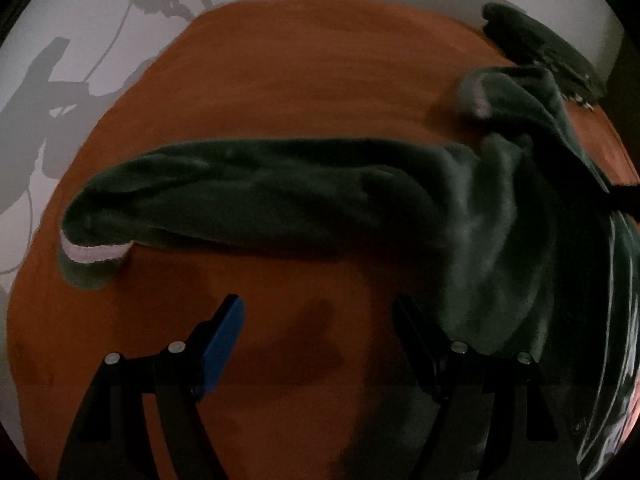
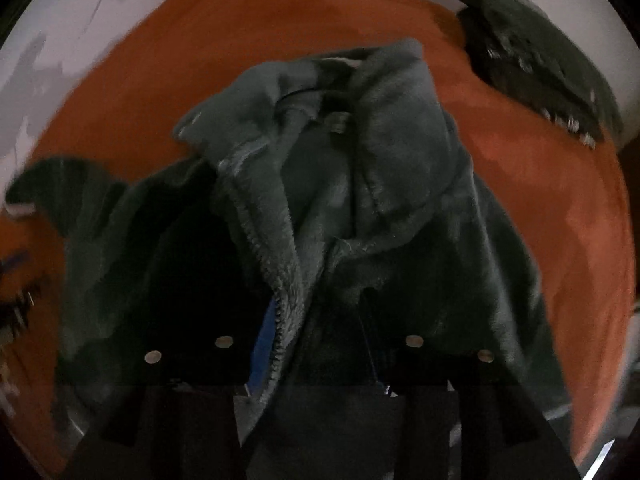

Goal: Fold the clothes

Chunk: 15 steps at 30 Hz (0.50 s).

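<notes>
A dark green fleece jacket lies on the orange table. One sleeve stretches to the left and ends in a pale-lined cuff. My left gripper hangs open over bare table just in front of that sleeve, its right finger beside the jacket's body, with nothing between the fingers. In the right wrist view the jacket fills the middle, collar up and front parted. My right gripper is low over it, partly dark. The zip edge lies between its fingers beside the blue pad, which shows bare.
A second dark garment lies bunched at the table's far right corner. A white wall with shadows rises behind the table. Bare orange surface shows beyond the sleeve and to the jacket's right.
</notes>
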Available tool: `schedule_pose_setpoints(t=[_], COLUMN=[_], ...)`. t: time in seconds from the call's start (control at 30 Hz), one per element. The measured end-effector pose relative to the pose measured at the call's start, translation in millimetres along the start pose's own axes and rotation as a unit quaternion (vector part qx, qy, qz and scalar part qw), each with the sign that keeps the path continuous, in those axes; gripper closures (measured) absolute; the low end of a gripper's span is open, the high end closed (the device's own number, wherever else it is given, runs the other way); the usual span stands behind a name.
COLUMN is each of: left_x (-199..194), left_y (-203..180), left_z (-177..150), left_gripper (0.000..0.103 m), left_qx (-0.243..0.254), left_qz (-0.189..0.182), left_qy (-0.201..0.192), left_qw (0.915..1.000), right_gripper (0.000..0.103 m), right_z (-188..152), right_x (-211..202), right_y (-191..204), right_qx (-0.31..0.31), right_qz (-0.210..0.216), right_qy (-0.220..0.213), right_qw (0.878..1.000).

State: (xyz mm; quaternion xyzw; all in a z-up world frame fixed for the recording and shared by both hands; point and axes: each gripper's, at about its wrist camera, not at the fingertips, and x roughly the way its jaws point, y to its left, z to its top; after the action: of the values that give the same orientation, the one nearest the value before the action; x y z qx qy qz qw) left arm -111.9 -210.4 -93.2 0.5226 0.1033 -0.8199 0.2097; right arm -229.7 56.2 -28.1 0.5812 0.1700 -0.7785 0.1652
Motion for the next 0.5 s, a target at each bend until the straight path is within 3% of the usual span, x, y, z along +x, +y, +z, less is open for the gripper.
schedule_pose_setpoints(t=[0.13,0.27,0.37,0.47,0.5], left_x=[5.7,10.0,5.8,-1.2,-0.2], left_y=[19.9,48.7,78.9,108.0,116.5], left_z=[3.4,4.1,-0.7,-11.3,-12.4], left_gripper=[0.026,0.026,0.026,0.026,0.026], left_qx=[-0.013,-0.052,-0.095,-0.137,-0.146], left_qz=[0.0,0.0,0.013,0.014,0.019], left_qy=[0.0,0.01,0.003,-0.01,-0.007], left_qw=[0.9999,0.9986,0.9954,0.9905,0.9891], right_gripper=[0.062,0.062,0.062,0.061,0.061], right_z=[-1.6,-5.2,3.1,17.9,22.0], right_x=[-7.7,-20.6,-28.3,-8.0,4.2], right_y=[1.6,-13.3,3.1,35.4,48.4], right_qx=[-0.024,-0.008,-0.021,-0.043,-0.053], right_qz=[-0.058,-0.063,-0.021,0.014,0.008], right_qy=[0.016,0.007,-0.038,-0.061,-0.062], right_qw=[0.998,0.998,0.999,0.997,0.997])
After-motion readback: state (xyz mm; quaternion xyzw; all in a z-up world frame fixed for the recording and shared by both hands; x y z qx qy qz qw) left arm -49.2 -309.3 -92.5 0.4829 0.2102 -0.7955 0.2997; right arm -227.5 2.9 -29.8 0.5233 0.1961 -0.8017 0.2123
